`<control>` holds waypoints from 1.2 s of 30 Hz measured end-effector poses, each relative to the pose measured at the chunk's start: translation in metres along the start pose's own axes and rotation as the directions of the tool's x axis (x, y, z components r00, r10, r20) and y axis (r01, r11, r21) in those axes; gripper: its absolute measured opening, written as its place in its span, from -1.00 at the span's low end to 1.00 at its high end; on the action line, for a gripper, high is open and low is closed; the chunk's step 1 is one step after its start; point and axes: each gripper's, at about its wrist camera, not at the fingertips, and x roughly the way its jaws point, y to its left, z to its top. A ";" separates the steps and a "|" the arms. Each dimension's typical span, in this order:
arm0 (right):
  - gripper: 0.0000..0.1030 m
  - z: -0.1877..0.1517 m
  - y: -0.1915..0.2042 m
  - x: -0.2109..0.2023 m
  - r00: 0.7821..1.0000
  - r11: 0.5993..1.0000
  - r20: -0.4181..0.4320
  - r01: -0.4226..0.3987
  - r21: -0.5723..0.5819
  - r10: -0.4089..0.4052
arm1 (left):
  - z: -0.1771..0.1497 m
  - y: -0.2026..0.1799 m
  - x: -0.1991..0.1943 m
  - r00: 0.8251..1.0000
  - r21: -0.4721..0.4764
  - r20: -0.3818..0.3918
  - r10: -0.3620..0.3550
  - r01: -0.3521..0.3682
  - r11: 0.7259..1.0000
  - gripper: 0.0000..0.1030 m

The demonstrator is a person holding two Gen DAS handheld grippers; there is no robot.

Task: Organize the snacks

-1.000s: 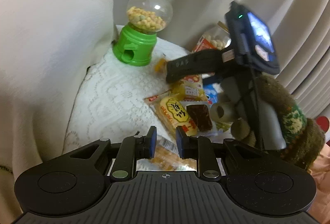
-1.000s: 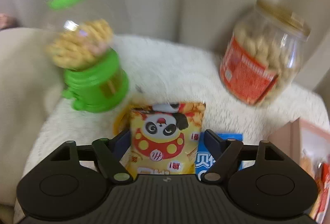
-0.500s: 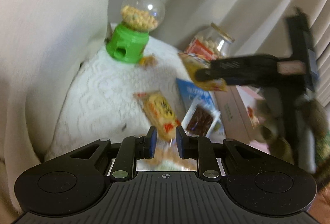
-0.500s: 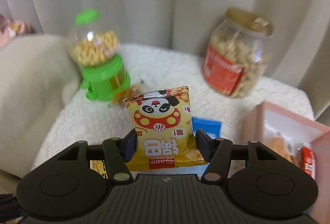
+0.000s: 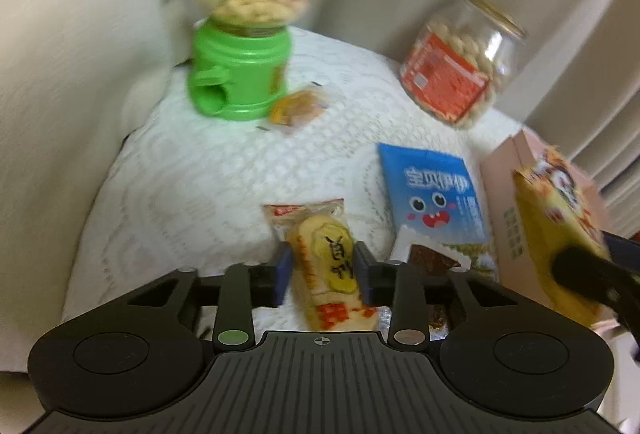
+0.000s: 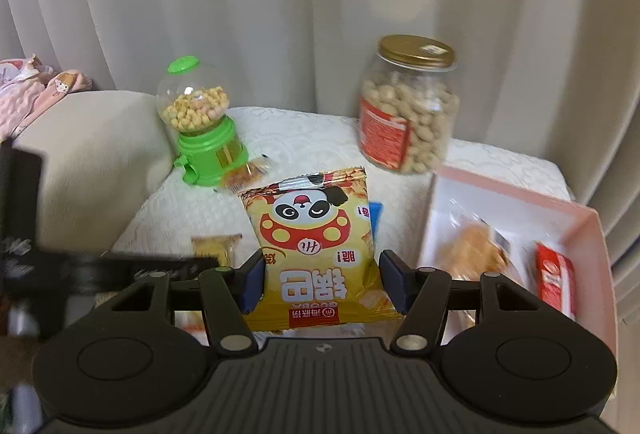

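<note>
The panda crisp packet [image 6: 316,254] hangs upright, print upside down, clamped in the right gripper [image 6: 322,284] beside the pink box [image 6: 516,194], while the left gripper [image 5: 322,272], jaws just widened, straddles the rice-cracker packet [image 5: 324,262] lying lengthwise on the lace-covered table [image 5: 192,186].

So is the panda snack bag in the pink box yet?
Not yet: the panda bag is gripped by the right gripper, lifted beside the pink box.

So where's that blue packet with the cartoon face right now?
In the left wrist view, the blue packet lies flat on the white cloth, right of centre, beside the pink box.
</note>
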 end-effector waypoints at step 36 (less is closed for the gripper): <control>0.17 -0.197 -0.075 -0.086 0.992 0.975 -0.092 0.101 0.198 -0.084 | -0.147 -0.098 -0.078 0.933 0.251 -0.057 -0.356 0.358 0.899 -0.22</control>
